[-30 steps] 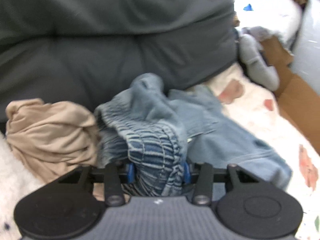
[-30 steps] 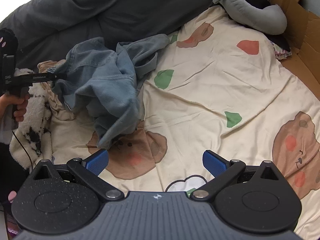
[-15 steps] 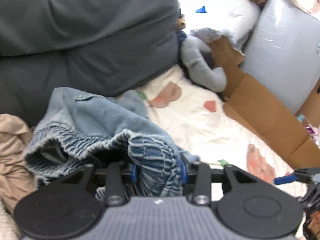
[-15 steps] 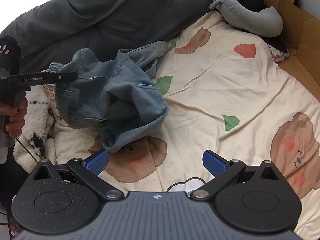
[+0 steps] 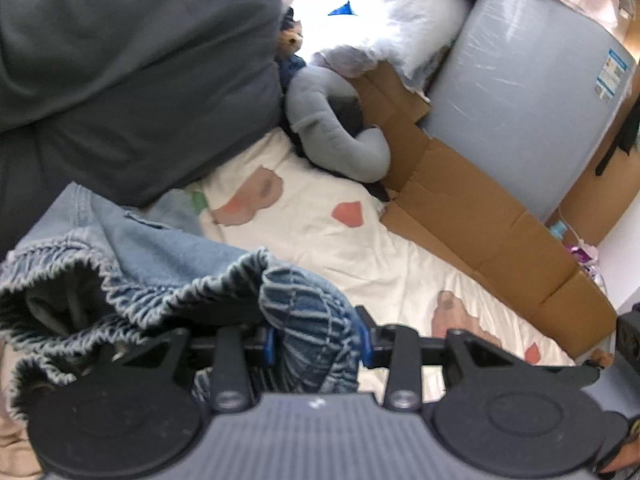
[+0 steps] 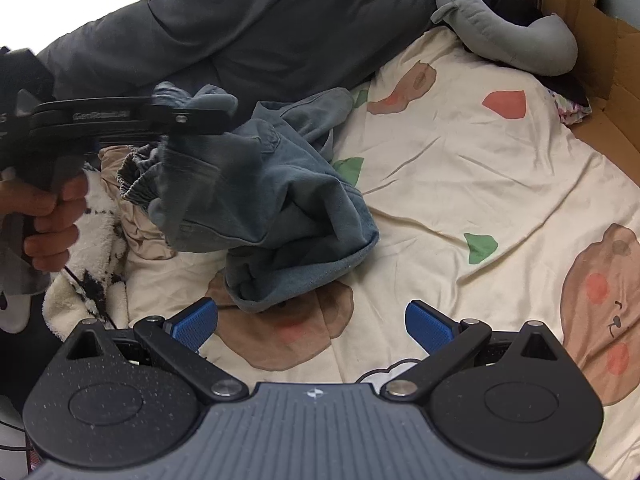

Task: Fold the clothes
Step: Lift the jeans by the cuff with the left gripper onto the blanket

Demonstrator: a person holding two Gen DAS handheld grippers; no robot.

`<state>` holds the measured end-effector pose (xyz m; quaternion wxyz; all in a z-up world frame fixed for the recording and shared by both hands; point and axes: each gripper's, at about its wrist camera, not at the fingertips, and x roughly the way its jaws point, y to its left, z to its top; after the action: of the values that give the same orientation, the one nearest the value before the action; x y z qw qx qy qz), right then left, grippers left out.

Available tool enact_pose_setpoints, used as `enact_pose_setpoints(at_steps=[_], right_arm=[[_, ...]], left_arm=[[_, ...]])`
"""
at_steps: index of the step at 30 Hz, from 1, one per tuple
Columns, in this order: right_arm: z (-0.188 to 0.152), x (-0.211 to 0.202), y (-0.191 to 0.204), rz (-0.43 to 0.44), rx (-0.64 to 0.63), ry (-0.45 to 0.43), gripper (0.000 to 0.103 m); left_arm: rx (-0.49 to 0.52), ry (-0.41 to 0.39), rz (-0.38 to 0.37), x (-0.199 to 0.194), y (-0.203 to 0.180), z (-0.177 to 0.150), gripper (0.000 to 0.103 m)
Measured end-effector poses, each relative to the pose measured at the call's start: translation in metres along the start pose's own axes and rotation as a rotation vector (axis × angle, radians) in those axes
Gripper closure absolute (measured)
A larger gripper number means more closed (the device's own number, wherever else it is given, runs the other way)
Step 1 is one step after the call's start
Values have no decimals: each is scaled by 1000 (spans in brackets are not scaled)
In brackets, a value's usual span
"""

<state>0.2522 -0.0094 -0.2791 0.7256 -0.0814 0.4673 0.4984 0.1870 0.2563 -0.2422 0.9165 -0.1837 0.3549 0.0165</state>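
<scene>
**Denim lifted at the bed's left side, clutter on every edge**

On the cream sheet (image 6: 460,184), printed with bears and coloured patches, the denim garment (image 6: 280,208) is bunched, its lower folds resting on the sheet and its gathered elastic waistband raised off it. Left gripper (image 5: 314,346) clenched on that waistband: blue pads press the ruffled band from both sides, cloth bulging up between them. Seen from the right wrist, the same gripper (image 6: 192,120) comes in from the left edge, a bare hand (image 6: 48,220) wrapped around its handle, denim hanging beneath its tips.

Right gripper (image 6: 312,322) released, blue pads spread wide, nothing between them; it hovers over the bear print at the near edge, just short of the denim's lowest fold.

Surroundings:
- Beige garment (image 6: 140,236) crumpled directly under and behind the denim, touching it.
- White fleece with black spots (image 6: 100,280) at the left margin, beside the beige cloth, below the hand.
- Dark grey duvet (image 6: 260,24) heaped along the far side, its edge against the denim's far end.
- Grey curved pillow (image 6: 504,36) in the far right corner, well apart from the clothes.
- Cardboard (image 5: 480,216) lining the right side of the bed, a plastic-wrapped pale grey block (image 5: 528,92) standing behind it.
- White pillow (image 5: 392,28) at the far end, overexposed.

Sheet between denim and cardboard lies bare, lightly creased.
</scene>
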Motion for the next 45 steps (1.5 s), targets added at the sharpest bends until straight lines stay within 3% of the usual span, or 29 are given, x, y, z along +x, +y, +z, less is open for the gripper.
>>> enact_pose_setpoints(at_steps=[11, 28, 31, 35, 38, 42, 45], right_arm=[[-16, -16, -37, -7, 89, -54, 0], [-77, -38, -114, -24, 281, -185, 0], [-88, -37, -126, -26, 314, -210, 0], [-99, -35, -138, -33, 339, -200, 0], [-103, -35, -142, -31, 347, -200, 0], [-105, -33, -144, -30, 350, -189, 0], [-102, -32, -142, -19, 356, -189, 0]], left_arm=[[11, 63, -80, 62, -56, -1, 65], [57, 183, -119, 148, -141, -8, 65], [86, 220, -108, 169, -157, -9, 64], [121, 297, -40, 193, -168, -18, 59], [134, 293, -16, 191, -171, -18, 55], [167, 245, -26, 168, -181, -8, 36], [160, 219, -47, 144, -178, 4, 36]])
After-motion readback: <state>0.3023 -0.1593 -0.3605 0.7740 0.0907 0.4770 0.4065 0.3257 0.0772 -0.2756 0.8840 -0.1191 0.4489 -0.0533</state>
